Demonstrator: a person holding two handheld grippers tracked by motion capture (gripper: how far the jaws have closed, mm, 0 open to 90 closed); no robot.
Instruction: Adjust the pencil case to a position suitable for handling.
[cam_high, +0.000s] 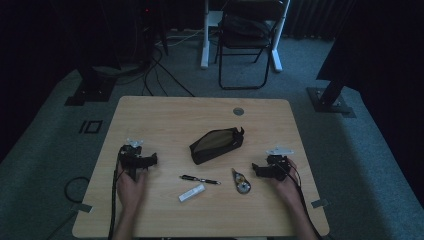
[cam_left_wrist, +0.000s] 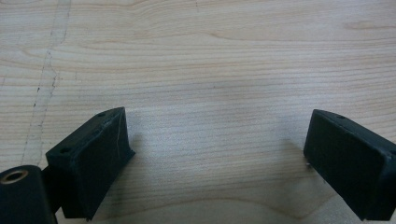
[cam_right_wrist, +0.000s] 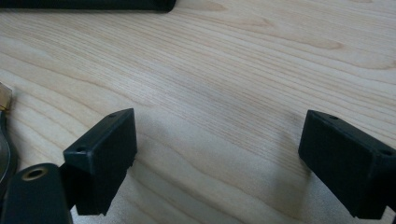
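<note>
Pale wood table (cam_high: 165, 115), dim light. Both grippers rest near its front edge, well apart, with a small spread of things between them. Left gripper (cam_high: 139, 161): jaws stand wide, nothing between them, bare wood grain below in the left gripper view (cam_left_wrist: 215, 144). Right gripper (cam_high: 264, 169): jaws likewise wide and empty in the right gripper view (cam_right_wrist: 217, 154), pointing inward across the table. Nearest thing to either tool is the correction tape dispenser (cam_high: 241, 181), lying just beside the right gripper on its inner side, long axis running roughly front to back with a slight lean. A sliver of a dark rounded edge and a brass-coloured tip at the left border of the right gripper view (cam_right_wrist: 4, 135) is probably that dispenser, though too little shows to be sure. Black pen (cam_high: 200, 179) lies crosswise, near the middle, a little closer to the right gripper than to the left. White stick-shaped item (cam_high: 192, 193) sits just in front of the pen, angled. Dark pencil pouch (cam_high: 217, 145) lies farther back at the centre, its long axis slanting up to the right; zip state not readable. Judgement: the right hand is the nearer one for the dispenser, and reaching it calls for a short sideways move inward.
</note>
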